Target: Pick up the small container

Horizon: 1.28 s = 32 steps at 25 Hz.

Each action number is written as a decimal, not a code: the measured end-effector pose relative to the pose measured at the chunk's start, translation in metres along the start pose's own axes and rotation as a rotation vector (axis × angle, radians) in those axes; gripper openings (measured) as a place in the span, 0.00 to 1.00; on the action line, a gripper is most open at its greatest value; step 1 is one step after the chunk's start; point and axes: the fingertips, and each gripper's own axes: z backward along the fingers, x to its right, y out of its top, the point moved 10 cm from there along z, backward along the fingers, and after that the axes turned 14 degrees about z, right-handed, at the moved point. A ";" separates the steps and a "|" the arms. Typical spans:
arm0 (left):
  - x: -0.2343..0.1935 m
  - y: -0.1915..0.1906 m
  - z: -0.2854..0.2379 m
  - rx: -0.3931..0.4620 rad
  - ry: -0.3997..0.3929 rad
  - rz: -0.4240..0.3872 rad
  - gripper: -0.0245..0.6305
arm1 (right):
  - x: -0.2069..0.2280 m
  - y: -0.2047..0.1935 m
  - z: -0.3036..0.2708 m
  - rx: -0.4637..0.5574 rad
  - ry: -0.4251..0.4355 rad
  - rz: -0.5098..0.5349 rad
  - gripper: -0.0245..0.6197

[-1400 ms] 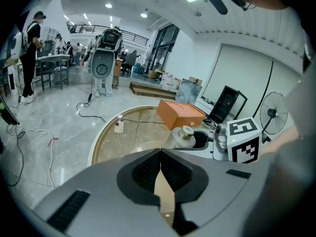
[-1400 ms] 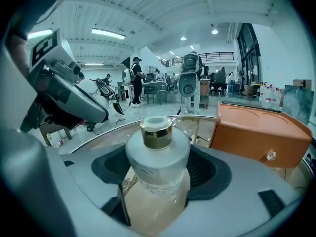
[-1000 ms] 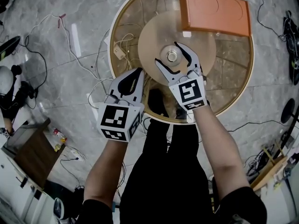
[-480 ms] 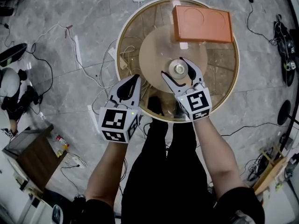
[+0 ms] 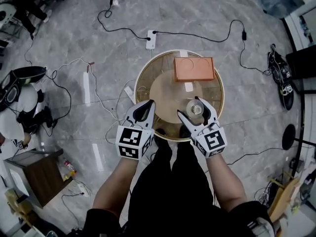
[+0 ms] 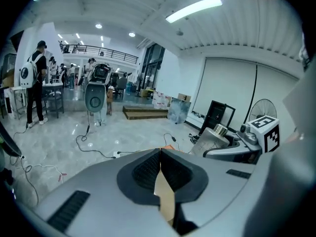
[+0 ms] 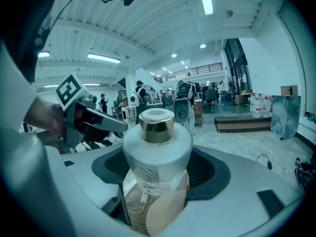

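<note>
Right tool [image 5: 191,107] clamped on a small frosted-glass bottle with a gold cap [image 5: 197,107]; left tool [image 5: 148,105] closed at the rim of the round, gold-rimmed glass bench [image 5: 215,78].
Only the head view takes in the grey marble floor [image 5: 74,48] round the bench, strewn with cables, and the flat orange rectangular tray [image 5: 193,68] at the bench's far edge, well apart from both tools, with bare glass to its left. That view shows the bottle merely as a cap from above, over the near right part of the bench. The right gripper view shows the bottle upright with the dark pads against its shoulders on both sides. The left gripper view shows its own pads meeting, and the bottle side-on in the right tool. No view shows whether the bottle's base touches the glass.
</note>
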 end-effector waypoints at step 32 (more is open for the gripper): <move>0.155 0.137 0.133 0.261 -0.003 -0.110 0.06 | 0.048 0.199 0.178 0.267 0.032 0.043 0.57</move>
